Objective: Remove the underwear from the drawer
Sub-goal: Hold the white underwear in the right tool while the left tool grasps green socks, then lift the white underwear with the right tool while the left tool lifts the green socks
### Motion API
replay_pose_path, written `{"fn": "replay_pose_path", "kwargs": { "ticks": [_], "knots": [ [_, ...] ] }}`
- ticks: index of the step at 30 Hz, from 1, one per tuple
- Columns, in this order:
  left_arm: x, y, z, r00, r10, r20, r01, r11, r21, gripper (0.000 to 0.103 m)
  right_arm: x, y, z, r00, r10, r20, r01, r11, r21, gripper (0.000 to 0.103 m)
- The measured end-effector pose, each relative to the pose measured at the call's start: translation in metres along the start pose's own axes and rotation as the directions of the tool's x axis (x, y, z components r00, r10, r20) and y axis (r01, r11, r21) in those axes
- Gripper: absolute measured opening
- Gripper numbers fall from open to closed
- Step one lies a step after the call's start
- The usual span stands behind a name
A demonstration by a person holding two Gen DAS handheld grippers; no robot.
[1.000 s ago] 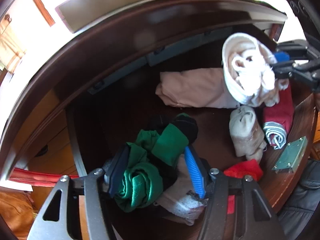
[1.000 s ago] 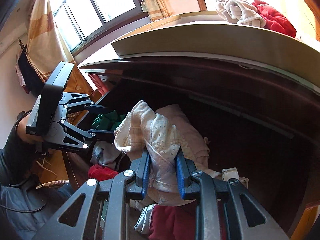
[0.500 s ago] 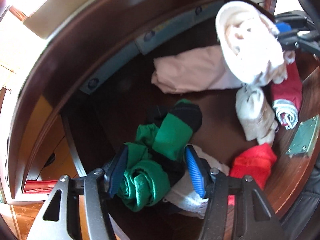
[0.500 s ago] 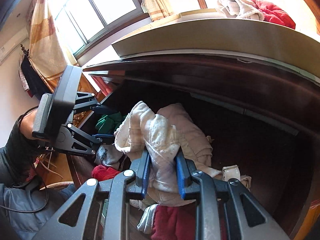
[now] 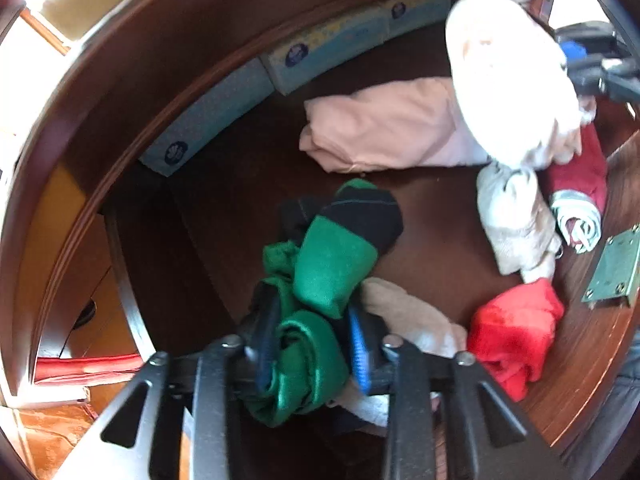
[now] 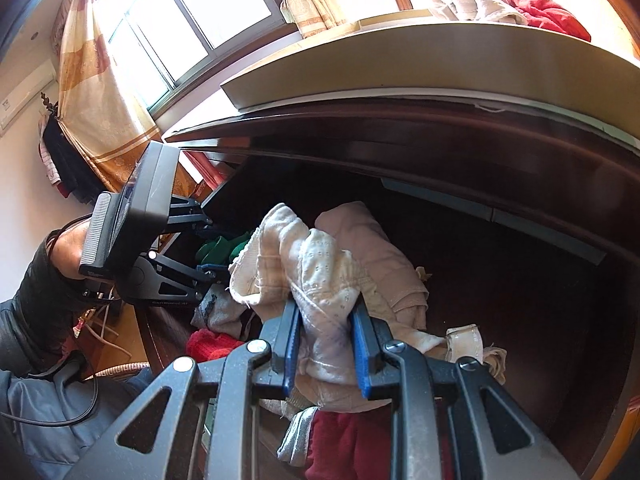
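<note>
As my left gripper (image 5: 312, 344) was closing around the green underwear (image 5: 308, 364) in the drawer (image 5: 224, 216), my right gripper (image 6: 326, 340) stayed clamped on the white underwear (image 6: 316, 280); next I needed a firm pinch, then a lift.

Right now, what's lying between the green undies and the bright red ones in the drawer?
In the left wrist view, a crumpled cream garment lies between the green underwear and the bright red underwear.

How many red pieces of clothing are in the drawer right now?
2. A bright red bundle lies at the drawer's front edge; a dark red roll with a striped band sits right of the cream roll. More may be buried.
</note>
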State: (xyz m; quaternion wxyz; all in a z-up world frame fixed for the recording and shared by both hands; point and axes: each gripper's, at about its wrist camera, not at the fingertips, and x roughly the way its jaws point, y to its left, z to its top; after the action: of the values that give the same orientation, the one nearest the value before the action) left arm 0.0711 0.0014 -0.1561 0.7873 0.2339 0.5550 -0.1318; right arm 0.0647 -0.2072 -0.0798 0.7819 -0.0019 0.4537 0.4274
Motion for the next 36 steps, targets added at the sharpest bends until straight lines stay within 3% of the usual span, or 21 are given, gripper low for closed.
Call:
{"fn": "replay_pose_path", "kwargs": {
  "ticks": [3, 9, 16, 29, 34, 36],
  "knots": [
    [-0.008, -0.001, -0.002, 0.999, 0.001, 0.046, 0.0, 0.999, -0.037, 0.019, 0.005, 0.001, 0.002, 1.0, 0.004, -0.027, -0.004, 1.0, -0.004, 0.025],
    [-0.023, -0.003, -0.004, 0.991, -0.04, 0.129, 0.052, 0.994, -0.092, 0.017, 0.003, 0.0, 0.001, 1.0, -0.004, -0.009, 0.004, 1.0, 0.0, 0.025],
    [-0.039, -0.002, -0.005, 0.976, -0.066, 0.208, 0.103, 0.979, -0.174, 0.016, 0.0, 0.002, -0.004, 1.0, -0.013, 0.011, 0.013, 1.0, 0.005, 0.025],
    [-0.07, -0.003, -0.037, 0.939, -0.073, 0.337, 0.171, 0.947, -0.271, 0.016, -0.016, 0.008, -0.015, 0.997, -0.033, 0.072, 0.034, 0.999, -0.012, 0.025],
    [-0.077, 0.021, -0.042, 0.923, -0.066, 0.378, 0.19, 0.934, -0.302, 0.016, -0.022, 0.006, -0.02, 0.995, -0.036, 0.092, 0.037, 0.999, -0.012, 0.025],
    [-0.087, 0.034, -0.06, 0.916, -0.065, 0.396, 0.201, 0.928, -0.313, 0.016, -0.024, 0.006, -0.021, 0.994, -0.038, 0.099, 0.039, 0.999, -0.014, 0.025]
  ]
}}
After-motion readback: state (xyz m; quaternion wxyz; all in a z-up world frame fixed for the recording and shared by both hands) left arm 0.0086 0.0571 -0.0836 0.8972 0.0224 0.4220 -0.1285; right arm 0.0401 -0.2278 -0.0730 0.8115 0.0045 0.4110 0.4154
